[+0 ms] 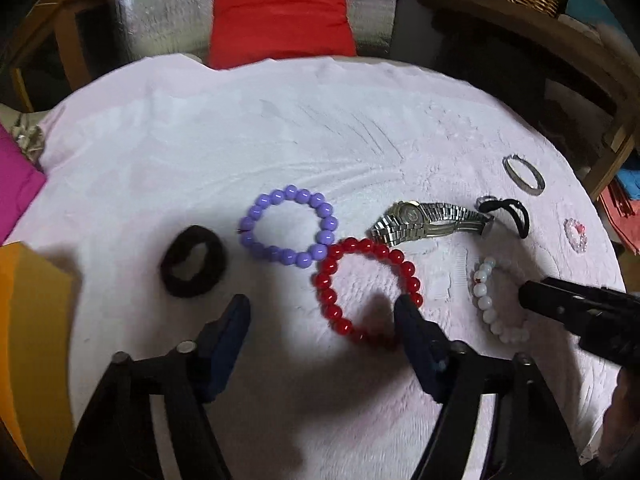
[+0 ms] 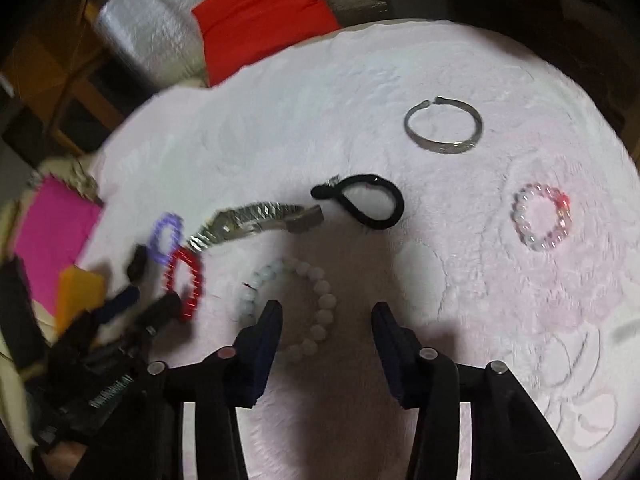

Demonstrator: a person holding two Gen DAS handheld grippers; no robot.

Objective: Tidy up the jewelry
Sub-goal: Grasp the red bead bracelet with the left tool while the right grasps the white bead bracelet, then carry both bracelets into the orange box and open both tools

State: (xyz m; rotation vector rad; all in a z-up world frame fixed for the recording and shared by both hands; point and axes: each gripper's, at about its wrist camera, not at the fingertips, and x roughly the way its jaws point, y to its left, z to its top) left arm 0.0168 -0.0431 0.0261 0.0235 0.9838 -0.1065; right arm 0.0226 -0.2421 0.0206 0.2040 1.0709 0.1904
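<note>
Jewelry lies on a pale pink cloth (image 1: 200, 140). In the left wrist view: a purple bead bracelet (image 1: 289, 226), a red bead bracelet (image 1: 366, 288), a dark scrunchie (image 1: 193, 267), a silver watch (image 1: 428, 222), a white bead bracelet (image 1: 494, 300). My left gripper (image 1: 322, 312) is open, its right finger over the red bracelet's near edge. My right gripper (image 2: 326, 318) is open above the white bracelet (image 2: 308, 308), its left finger over the bracelet's near left part. It enters the left wrist view at the right (image 1: 560, 300).
A black hair tie (image 2: 362, 202), a silver bangle (image 2: 444, 126) and a pink crystal bracelet (image 2: 542, 216) lie further out. An orange box (image 1: 28, 320) and magenta cloth (image 1: 16, 188) sit at the left. A red cushion (image 1: 280, 16) lies beyond the cloth.
</note>
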